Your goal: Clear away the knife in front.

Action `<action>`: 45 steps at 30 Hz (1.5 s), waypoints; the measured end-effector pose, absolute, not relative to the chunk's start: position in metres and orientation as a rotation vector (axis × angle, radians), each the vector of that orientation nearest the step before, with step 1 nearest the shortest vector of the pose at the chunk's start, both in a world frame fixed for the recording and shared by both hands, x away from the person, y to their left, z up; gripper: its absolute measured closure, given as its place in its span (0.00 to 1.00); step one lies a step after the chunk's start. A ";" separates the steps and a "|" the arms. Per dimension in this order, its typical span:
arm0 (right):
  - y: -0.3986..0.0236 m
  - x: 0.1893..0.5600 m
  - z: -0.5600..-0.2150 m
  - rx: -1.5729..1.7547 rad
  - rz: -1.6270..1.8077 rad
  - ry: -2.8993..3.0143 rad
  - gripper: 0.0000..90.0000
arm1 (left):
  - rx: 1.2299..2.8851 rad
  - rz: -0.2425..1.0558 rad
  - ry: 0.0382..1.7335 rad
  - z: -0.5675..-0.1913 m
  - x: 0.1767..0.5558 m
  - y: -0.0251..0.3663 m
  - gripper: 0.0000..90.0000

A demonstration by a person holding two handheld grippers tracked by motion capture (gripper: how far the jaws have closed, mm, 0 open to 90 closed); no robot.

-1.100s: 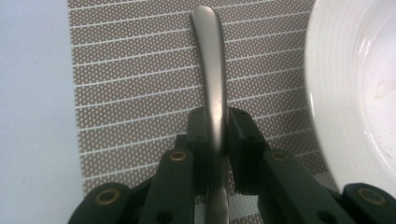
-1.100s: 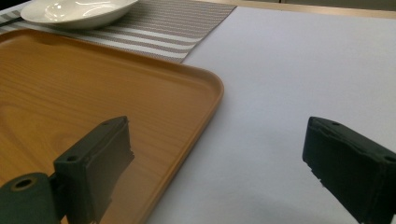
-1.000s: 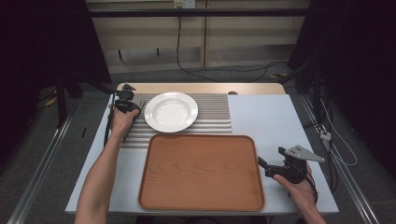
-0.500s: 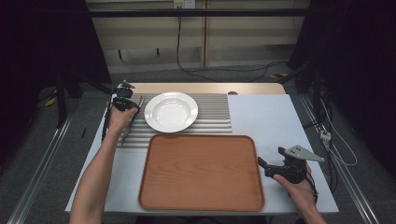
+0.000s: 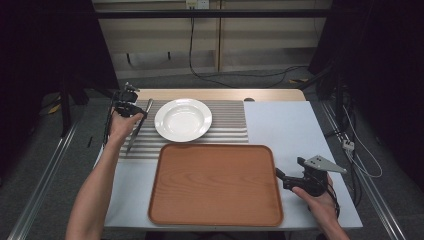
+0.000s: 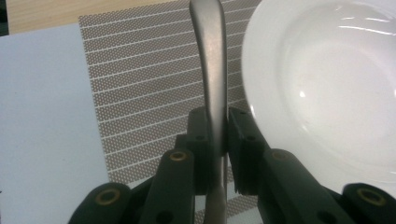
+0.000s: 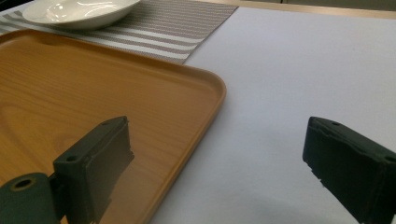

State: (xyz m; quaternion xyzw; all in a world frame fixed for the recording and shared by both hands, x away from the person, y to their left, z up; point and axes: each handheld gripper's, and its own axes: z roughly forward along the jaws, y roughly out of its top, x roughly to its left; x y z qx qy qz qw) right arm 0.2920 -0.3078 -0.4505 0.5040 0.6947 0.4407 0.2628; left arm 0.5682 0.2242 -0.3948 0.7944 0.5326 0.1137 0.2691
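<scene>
Left gripper (image 6: 217, 135) has its jaws pinched tight on the metal utensil (image 6: 211, 70), whose handle sticks out past the pads toward 12 o'clock, right next to the white plate (image 6: 327, 84) and over the striped placemat (image 6: 140, 93). To do this bit cleanly, it looks smart to keep the squeeze firm, lift straight and swing wide of the plate rim before heading to the wooden tray (image 5: 215, 185) at 6 o'clock. Right gripper (image 7: 219, 163) sits with jaws wide and empty on the table (image 7: 289, 70) at the tray's 3 o'clock edge.
</scene>
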 end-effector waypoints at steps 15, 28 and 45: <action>-0.307 0.292 -0.450 1.360 1.192 1.881 0.08 | 2.178 0.309 1.301 -0.369 0.535 0.203 0.89; -0.307 0.292 -0.450 1.360 1.190 1.879 0.08 | 2.191 0.324 1.215 -0.355 0.504 0.190 0.89; -0.306 0.292 -0.449 1.357 1.191 1.882 0.08 | 2.218 0.317 1.095 -0.352 0.463 0.159 0.89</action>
